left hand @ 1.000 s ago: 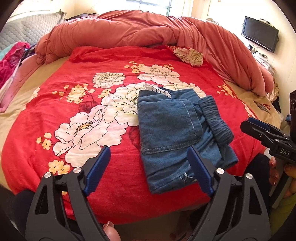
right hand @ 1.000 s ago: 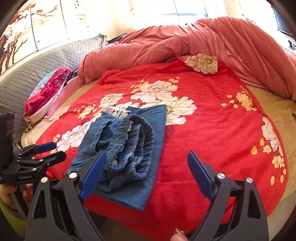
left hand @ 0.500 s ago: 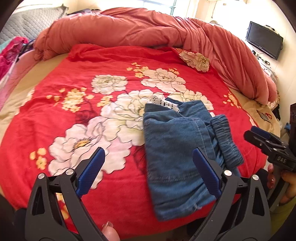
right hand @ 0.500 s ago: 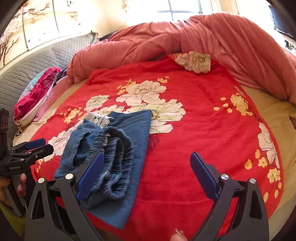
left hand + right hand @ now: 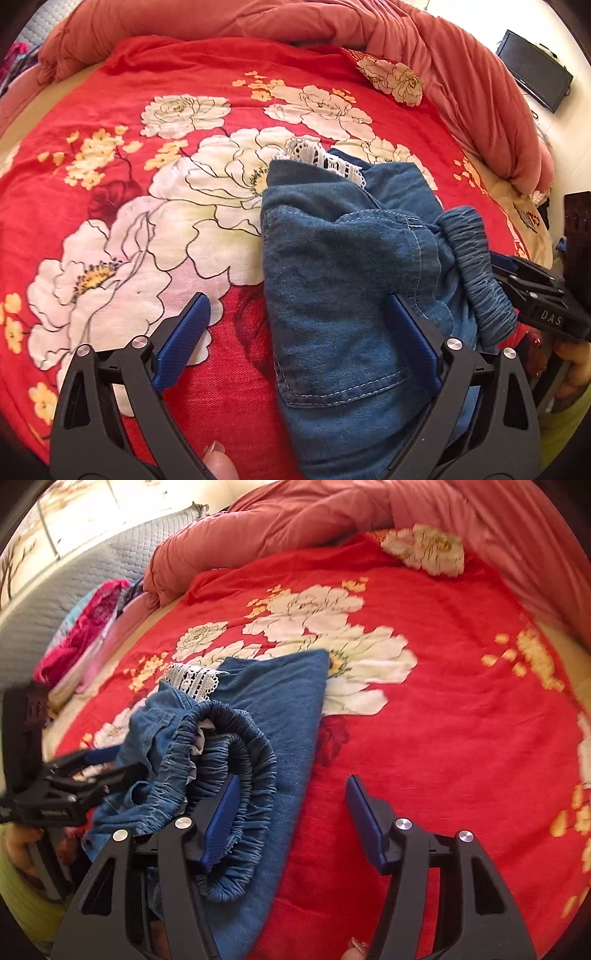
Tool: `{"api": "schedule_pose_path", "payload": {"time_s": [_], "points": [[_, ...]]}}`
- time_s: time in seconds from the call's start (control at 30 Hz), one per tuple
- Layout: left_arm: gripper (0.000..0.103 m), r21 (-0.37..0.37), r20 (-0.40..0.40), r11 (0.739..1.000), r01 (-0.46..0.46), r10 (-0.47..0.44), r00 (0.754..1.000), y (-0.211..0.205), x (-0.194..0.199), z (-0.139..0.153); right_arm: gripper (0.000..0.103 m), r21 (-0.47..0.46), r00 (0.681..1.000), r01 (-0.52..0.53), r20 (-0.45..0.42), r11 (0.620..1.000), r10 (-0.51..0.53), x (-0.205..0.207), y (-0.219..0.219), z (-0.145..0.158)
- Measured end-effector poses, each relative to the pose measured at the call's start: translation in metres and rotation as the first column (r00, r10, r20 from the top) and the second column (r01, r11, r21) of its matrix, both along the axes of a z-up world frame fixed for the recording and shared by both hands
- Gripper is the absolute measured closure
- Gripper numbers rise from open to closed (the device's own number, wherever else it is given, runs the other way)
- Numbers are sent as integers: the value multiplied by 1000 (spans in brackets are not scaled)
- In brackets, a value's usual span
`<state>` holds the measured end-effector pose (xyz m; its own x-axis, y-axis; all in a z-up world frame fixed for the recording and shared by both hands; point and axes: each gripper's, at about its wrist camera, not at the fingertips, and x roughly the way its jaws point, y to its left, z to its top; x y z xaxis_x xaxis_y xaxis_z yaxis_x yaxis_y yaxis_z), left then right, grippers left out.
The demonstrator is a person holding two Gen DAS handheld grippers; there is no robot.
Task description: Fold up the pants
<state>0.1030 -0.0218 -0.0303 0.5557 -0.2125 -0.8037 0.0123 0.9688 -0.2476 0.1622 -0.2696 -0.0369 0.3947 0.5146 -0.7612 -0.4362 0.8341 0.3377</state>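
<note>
A red floral blanket (image 5: 155,229) covered the bed. Folded blue pants (image 5: 347,288) lay centre-right in the left view. The left hand-held gripper (image 5: 299,336) stood spread wide, pinching nothing. The right hand-held gripper (image 5: 291,812) was closing, its left pad over the elastic waistband (image 5: 255,771).

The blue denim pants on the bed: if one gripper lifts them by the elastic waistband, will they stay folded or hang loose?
The denim pants will probably hang loose: the cloth already lies in soft, rumpled layers. The gathered waistband looks thick and ridged, so the pads should hold it without much slipping. The lace trim seems thin and might snag.
</note>
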Motion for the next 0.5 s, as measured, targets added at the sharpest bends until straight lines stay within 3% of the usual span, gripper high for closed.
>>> {"api": "schedule_pose_path", "payload": {"time_s": [0.33,0.5], "points": [[18,-28,35,1000,2,-1,999,1,1,-5,46,158,998,6,-62,987,4,9,-2,-15],[24,-22,45,1000,6,-5,999,-1,3,-4,49,154,999,-16,-48,988,24,14,6,-16]]}}
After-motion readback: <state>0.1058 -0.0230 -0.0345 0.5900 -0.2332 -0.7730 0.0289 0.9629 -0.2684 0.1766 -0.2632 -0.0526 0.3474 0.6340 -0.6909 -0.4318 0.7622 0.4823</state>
